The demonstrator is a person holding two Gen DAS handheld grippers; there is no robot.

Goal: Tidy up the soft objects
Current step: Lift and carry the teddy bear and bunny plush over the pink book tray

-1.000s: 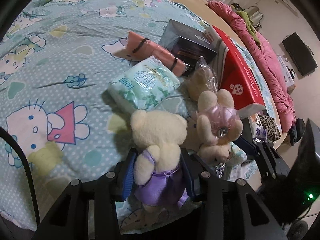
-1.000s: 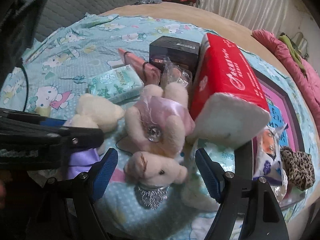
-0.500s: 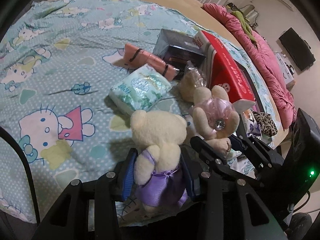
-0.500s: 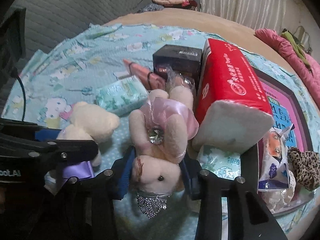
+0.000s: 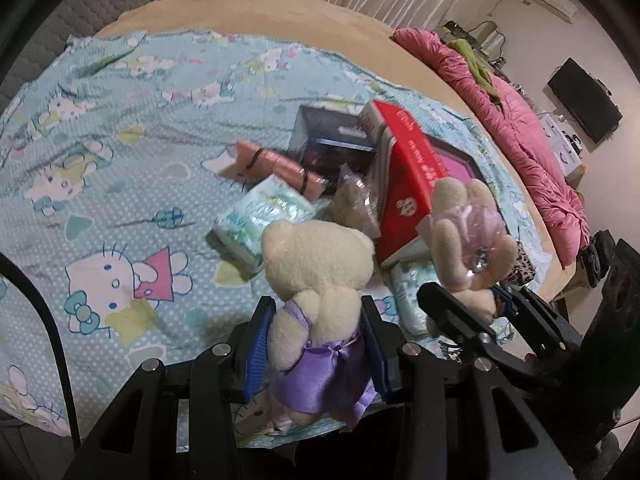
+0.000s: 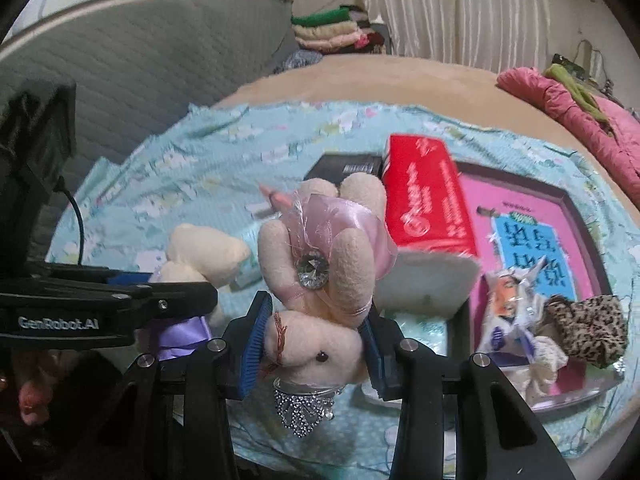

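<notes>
Nearest the left wrist camera, the left gripper (image 5: 316, 344) pinches a cream plush bear in a purple satin dress (image 5: 318, 292) around its waist, blue pads pressed into the body so that the head points away from the camera and the toy hangs clear of the bedding. Just beside it, the right gripper (image 6: 316, 344) squeezes a pale pink plush bear with a pink satin bow and a clear gem (image 6: 320, 280) by the head, upside down, its silver beaded crown (image 6: 302, 408) dangling below the pads; its jaws have just been closing, and the bear's head sits between them, dented by the grip. Holding each toy by a firm, narrow part looks like a sensible way to keep such squashy things from slipping while both are carried off together. Below them lies the light blue cartoon-cat printed sheet (image 5: 120, 200) spread over the bed as a work surface. Further out, the unsorted pile sits close together: a pale green soft pack of tissues (image 5: 260, 220), a crinkled clear bag of something beige (image 5: 356, 204), a pink rolled pouch with black bands (image 5: 276, 164), a long red tissue pack (image 5: 412, 176) leaning on a dark glossy box (image 5: 332, 140), and a pink-covered book (image 6: 520, 236). Beyond that, a pink quilt (image 5: 520, 128) is heaped along the far edge of the bed.
</notes>
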